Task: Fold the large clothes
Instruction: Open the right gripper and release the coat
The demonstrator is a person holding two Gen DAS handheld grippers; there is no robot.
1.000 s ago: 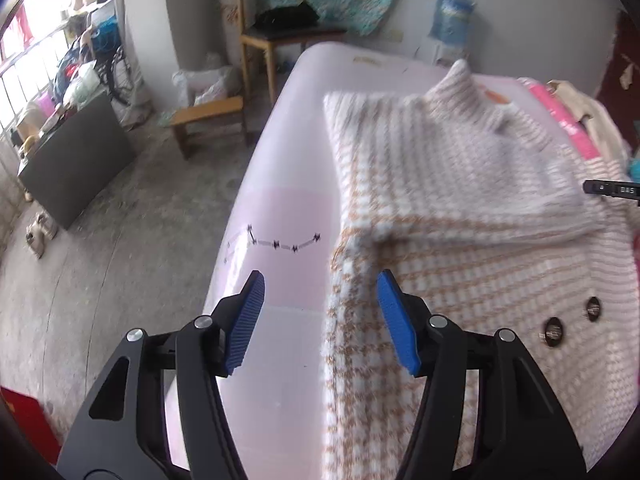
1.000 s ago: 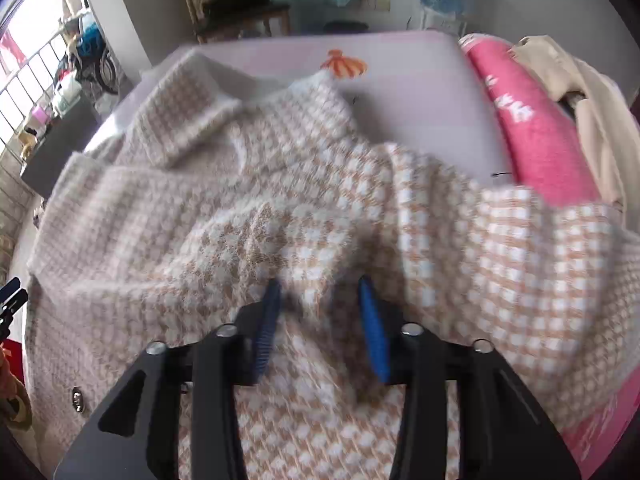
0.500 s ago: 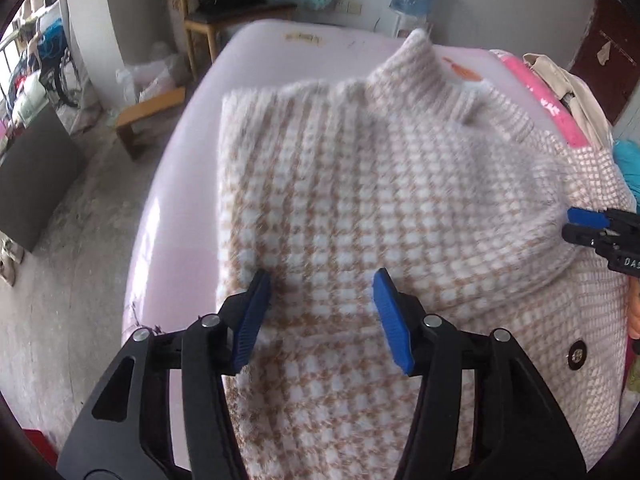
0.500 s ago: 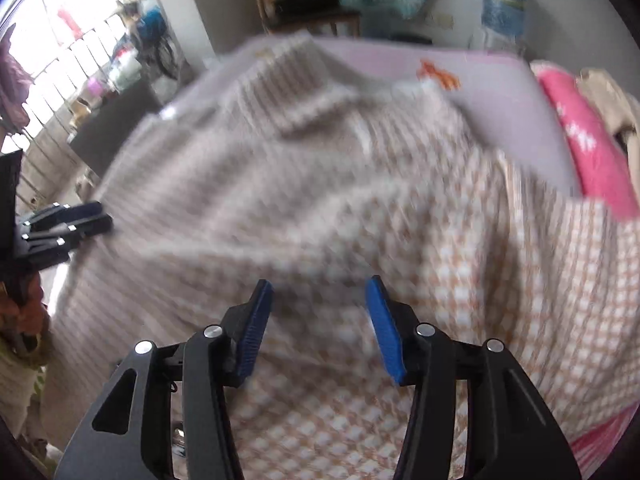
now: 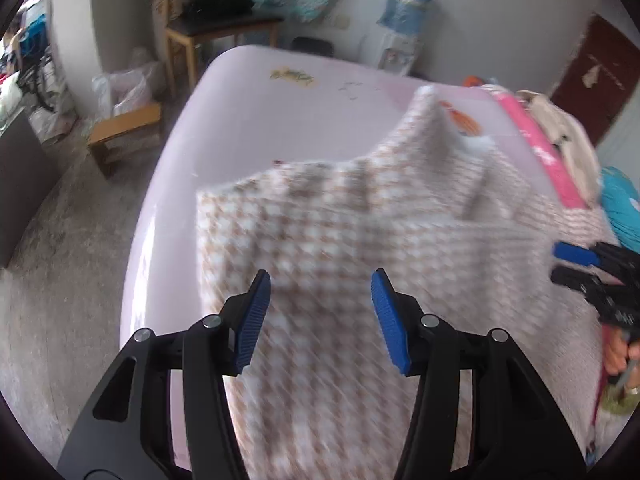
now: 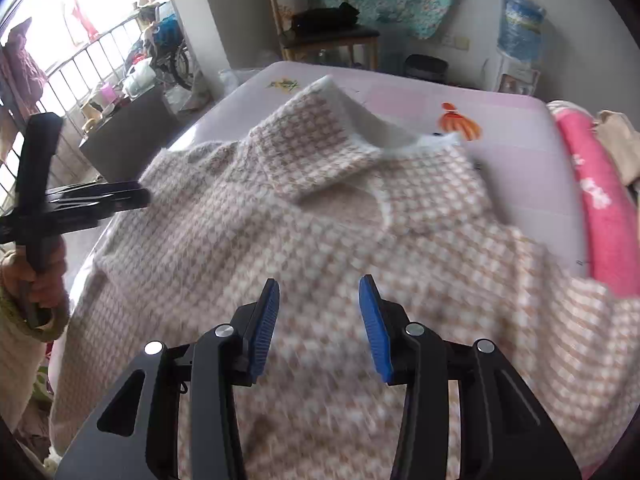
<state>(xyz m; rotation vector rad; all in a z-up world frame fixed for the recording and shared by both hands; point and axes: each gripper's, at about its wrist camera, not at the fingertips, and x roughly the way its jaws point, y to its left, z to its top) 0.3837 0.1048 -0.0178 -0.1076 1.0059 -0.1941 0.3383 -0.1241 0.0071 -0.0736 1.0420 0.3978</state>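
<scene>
Now | fluffy beige-and-white checked knit coat [image 6: 320,216] spread flat on pink bed [image 6: 516,148], collar far, ready for folding | left hand-held gripper [image 5: 320,300] released, hovering | right hand-held gripper [image 6: 318,308] released, empty, jaws just narrowed

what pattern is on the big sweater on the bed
A small tan-and-white check on the sweater, with white collar edging; clearest in the right wrist view.

A: The checked coat [image 5: 320,248] smears into blur near the lens; its lower hem is cut off by the frame.

B: Agreed. Perhaps the pink blanket [image 6: 604,216] hides a sleeve end; its right side runs out of view too.
</scene>
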